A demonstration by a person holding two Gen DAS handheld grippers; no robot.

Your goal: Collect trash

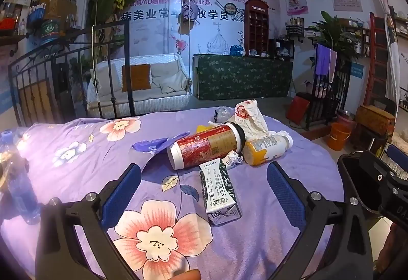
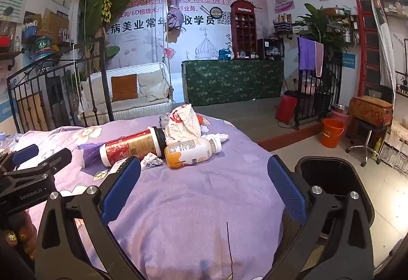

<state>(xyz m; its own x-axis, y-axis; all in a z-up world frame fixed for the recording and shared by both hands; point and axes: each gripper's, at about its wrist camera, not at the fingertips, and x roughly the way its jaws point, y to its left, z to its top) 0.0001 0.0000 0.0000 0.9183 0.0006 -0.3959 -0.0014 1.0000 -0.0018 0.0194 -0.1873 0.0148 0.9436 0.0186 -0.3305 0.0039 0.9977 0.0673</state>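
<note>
Trash lies in a pile on a purple flowered bedspread (image 1: 76,168). A milk carton (image 1: 219,193) lies nearest, between the fingers of my open left gripper (image 1: 204,190). Behind it lie a red and gold cup with a black lid (image 1: 206,146), an orange and white bottle (image 1: 265,148), a crumpled paper scrap (image 1: 233,159) and a white food wrapper (image 1: 248,115). My right gripper (image 2: 204,188) is open and empty over bare bedspread (image 2: 193,216), short of the cup (image 2: 132,146) and bottle (image 2: 191,152). A black trash bin (image 2: 336,178) stands right of the bed.
A clear water bottle (image 1: 15,178) stands at the bed's left edge. A purple wrapper (image 1: 153,145) lies left of the cup. A black iron bed frame (image 1: 63,81) rises at the far left. An orange bucket (image 2: 332,132) and a stool (image 2: 367,137) stand on the floor to the right.
</note>
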